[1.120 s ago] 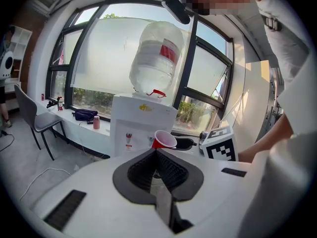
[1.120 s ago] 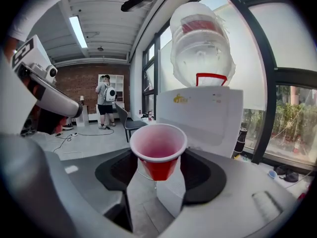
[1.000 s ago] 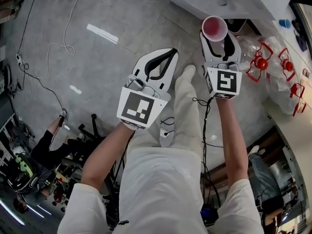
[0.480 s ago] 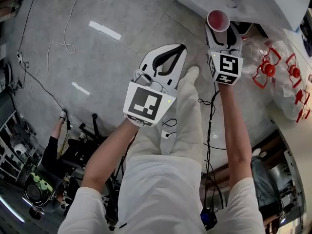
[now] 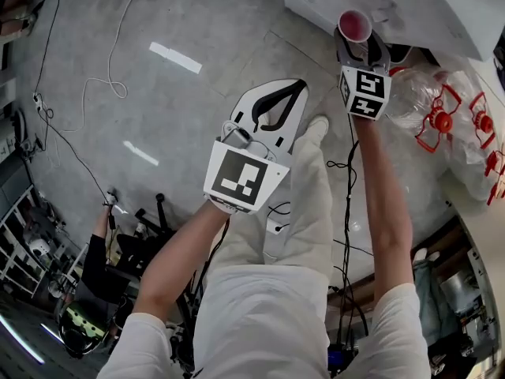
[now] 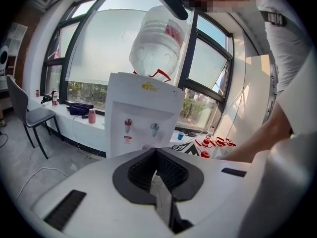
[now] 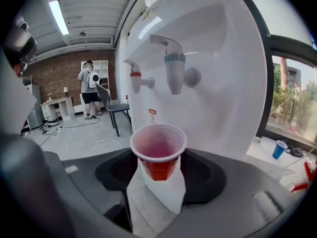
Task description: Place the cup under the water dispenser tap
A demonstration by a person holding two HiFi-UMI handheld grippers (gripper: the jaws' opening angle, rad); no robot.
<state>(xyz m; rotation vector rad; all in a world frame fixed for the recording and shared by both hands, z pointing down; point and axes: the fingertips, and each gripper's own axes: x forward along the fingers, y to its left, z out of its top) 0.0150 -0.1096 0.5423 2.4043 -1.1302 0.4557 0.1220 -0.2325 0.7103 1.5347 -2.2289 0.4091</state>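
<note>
While the red cup (image 7: pixel 158 152) is clamped upright between the jaws of the right gripper (image 7: pixel 157 175), it is seen at the lower centre of the right gripper view, close before the white water dispenser (image 7: pixel 218 98) and lower in the frame than the blue-collared tap (image 7: pixel 174 68) and the red tap (image 7: pixel 136 81); whether it stands directly beneath either tap cannot be told. In the head view the cup's open mouth is shown at the upper right, at the dispenser's edge, whereas the left gripper (image 5: pixel 286 93) is held near the centre, well apart from the dispenser, its jaws pressed together with nothing between them.
</note>
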